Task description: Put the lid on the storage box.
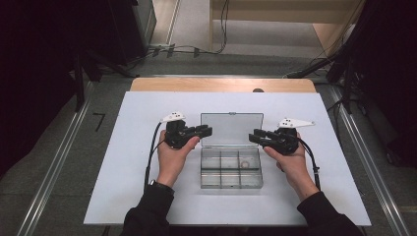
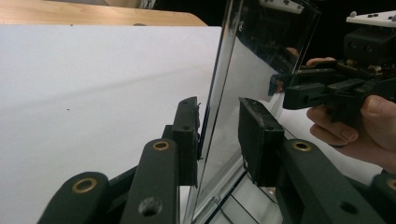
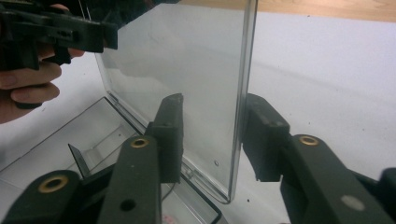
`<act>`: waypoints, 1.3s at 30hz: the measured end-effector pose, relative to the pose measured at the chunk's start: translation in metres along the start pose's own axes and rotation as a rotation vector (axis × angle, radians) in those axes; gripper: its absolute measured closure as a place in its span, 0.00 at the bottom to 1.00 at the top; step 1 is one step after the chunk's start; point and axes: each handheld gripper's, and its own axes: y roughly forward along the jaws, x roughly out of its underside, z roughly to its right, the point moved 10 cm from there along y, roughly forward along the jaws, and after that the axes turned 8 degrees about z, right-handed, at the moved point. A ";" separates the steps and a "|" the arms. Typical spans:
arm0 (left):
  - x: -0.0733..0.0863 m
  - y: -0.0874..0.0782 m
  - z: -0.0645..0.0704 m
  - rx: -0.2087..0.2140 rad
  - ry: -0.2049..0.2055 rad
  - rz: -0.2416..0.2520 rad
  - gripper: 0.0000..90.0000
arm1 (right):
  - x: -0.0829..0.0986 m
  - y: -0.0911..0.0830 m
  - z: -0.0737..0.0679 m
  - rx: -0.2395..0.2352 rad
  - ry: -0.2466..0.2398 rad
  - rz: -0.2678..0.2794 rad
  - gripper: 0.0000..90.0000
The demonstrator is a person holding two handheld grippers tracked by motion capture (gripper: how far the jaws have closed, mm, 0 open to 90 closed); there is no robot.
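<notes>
A clear box (image 1: 231, 168) sits mid-table on a white sheet (image 1: 128, 162), its lid (image 1: 231, 129) standing open. The left gripper (image 1: 205, 131) has its jaws part-open astride the lid's left edge (image 2: 212, 116); one pad touches it, the other stands apart. The right gripper (image 1: 255, 136) straddles the lid's right edge (image 3: 245, 93), jaws part-open with gaps both sides. A small pinkish item (image 1: 244, 163) lies in a right compartment

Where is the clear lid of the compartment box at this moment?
In the high view the lid stands open at the table's centre, behind the box's compartments, between the left gripper and right gripper.
</notes>
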 end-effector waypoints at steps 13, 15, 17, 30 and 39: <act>0.003 -0.009 0.010 0.025 0.034 0.003 0.73 | -0.025 -0.010 -0.013 -0.026 -0.035 0.055 0.60; 0.004 -0.010 0.011 0.023 0.039 0.002 0.73 | -0.027 -0.011 -0.016 -0.030 -0.043 0.057 0.63; 0.004 -0.010 0.012 0.021 0.042 0.002 0.72 | -0.027 -0.012 -0.018 -0.026 -0.047 0.055 0.66; 0.010 -0.026 0.013 -0.004 0.069 -0.011 0.60 | -0.024 -0.019 -0.024 -0.041 -0.054 0.064 0.67; 0.028 -0.047 0.012 -0.035 0.049 -0.025 0.77 | -0.020 -0.023 -0.030 -0.041 -0.067 0.070 0.65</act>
